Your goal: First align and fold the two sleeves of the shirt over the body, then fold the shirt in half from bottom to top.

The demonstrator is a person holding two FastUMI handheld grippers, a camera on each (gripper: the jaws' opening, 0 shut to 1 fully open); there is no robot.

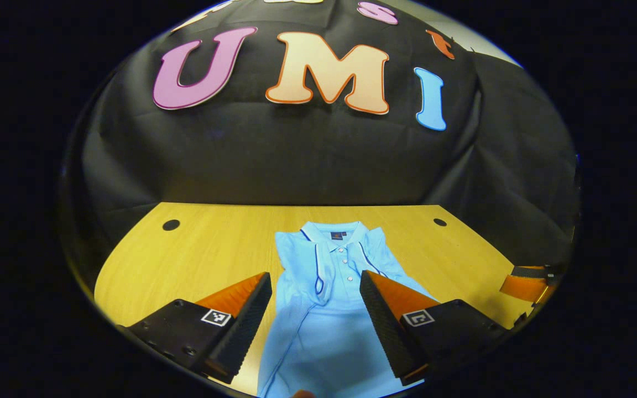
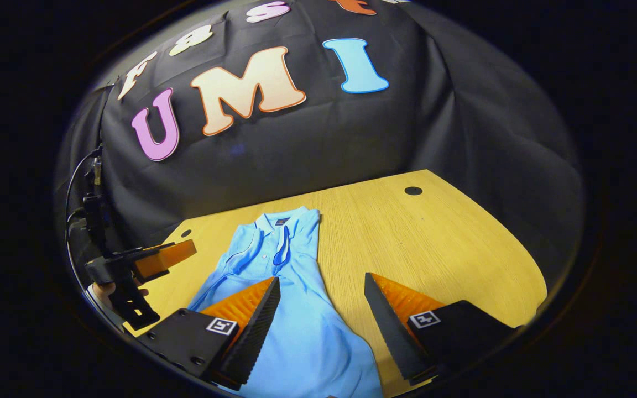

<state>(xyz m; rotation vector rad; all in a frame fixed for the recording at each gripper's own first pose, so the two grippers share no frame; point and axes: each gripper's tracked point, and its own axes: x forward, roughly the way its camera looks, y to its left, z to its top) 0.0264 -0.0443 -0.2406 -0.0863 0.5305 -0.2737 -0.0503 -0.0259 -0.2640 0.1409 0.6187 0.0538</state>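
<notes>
Left gripper view, left to right: wooden table (image 1: 197,249) with a dark round hole (image 1: 171,225) near its far left corner; left gripper (image 1: 315,312) low in the foreground, jaws spread wide, nothing between them but air, hovering above the cloth; light blue polo shirt (image 1: 324,331) lying flat at the table's middle, collar (image 1: 334,229) toward the booth wall, both sleeves already folded in over the body, dark piping showing along the folded edges; second hole (image 1: 440,222) near the far right corner; the right gripper (image 1: 526,284) at the far right edge of this view, too cut off there to tell how its jaws stand.

Right gripper view, left to right: the left gripper (image 2: 152,262) at the far left, a hand (image 2: 105,290) behind it, cables running up beside it; shirt (image 2: 302,337) running from the collar down toward the camera; right gripper (image 2: 321,318) in the foreground, jaws wide apart and empty, its left finger over the shirt's body, its right finger over bare wood; table hole (image 2: 413,190) far right.
</notes>
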